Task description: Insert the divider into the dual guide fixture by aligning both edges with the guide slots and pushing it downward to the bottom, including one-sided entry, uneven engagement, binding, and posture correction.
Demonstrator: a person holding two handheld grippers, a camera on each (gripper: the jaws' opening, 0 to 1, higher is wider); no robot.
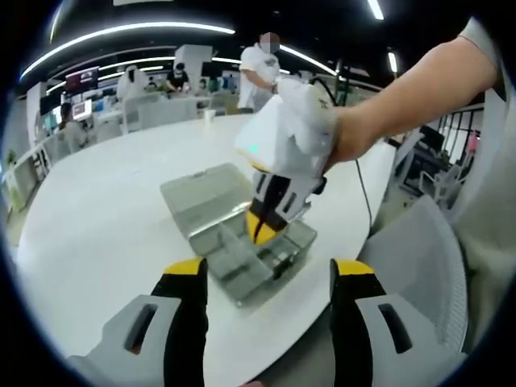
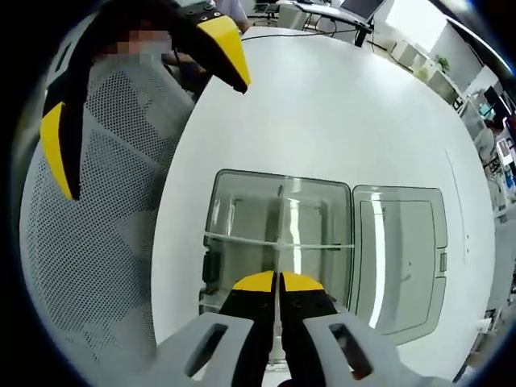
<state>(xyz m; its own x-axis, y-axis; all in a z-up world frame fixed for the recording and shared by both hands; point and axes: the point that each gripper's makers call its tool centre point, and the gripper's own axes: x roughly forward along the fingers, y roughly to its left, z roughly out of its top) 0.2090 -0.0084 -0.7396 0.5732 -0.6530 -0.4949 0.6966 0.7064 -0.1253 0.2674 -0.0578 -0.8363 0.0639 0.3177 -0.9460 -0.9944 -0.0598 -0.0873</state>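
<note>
A clear plastic box (image 2: 242, 211) lies near the edge of the white table (image 2: 339, 105), its lid (image 2: 399, 258) folded open flat beside it. My right gripper (image 2: 278, 282) is shut on a thin clear divider (image 2: 280, 230), seen edge-on and running down into the box across a fixed cross wall. In the left gripper view, the right gripper (image 1: 262, 230) comes in from the right in a person's hand, tips down in the box (image 1: 250, 262). My left gripper (image 1: 270, 270) is open, held off the box on the near side, with nothing between its jaws. It shows again as the left gripper (image 2: 145, 101), up left.
A grey mesh chair (image 2: 97, 242) stands at the table edge beside the box, seen too as the chair (image 1: 419, 258). A cable (image 1: 363, 189) trails over the table edge. People sit and stand at desks (image 1: 161, 105) beyond the table.
</note>
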